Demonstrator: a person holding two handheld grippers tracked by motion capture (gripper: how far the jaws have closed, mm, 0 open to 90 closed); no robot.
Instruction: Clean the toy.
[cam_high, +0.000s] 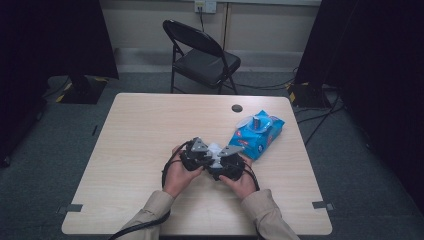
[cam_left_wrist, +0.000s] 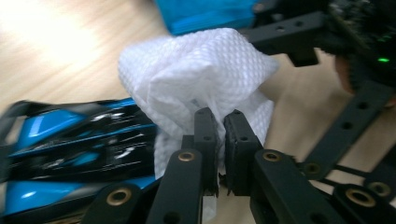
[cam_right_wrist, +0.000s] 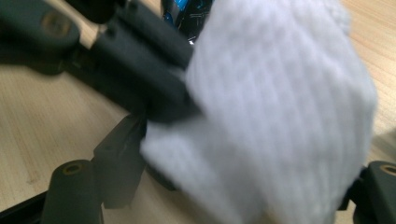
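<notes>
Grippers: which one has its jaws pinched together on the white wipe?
The left gripper: its jaws are almost together, pinching a fold of the wipe. The right gripper has its jaws wide apart, with the wipe between them.

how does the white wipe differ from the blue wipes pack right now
The white wipe is a loose, crumpled, dimpled sheet; the blue wipes pack is a glossy printed packet. The wipe is held up off the table between both grippers, the left gripper pinched shut on it; the pack lies flat on the table, gripped by neither. The wipe looks smaller than the pack. Both sit toward the table's right half.
</notes>
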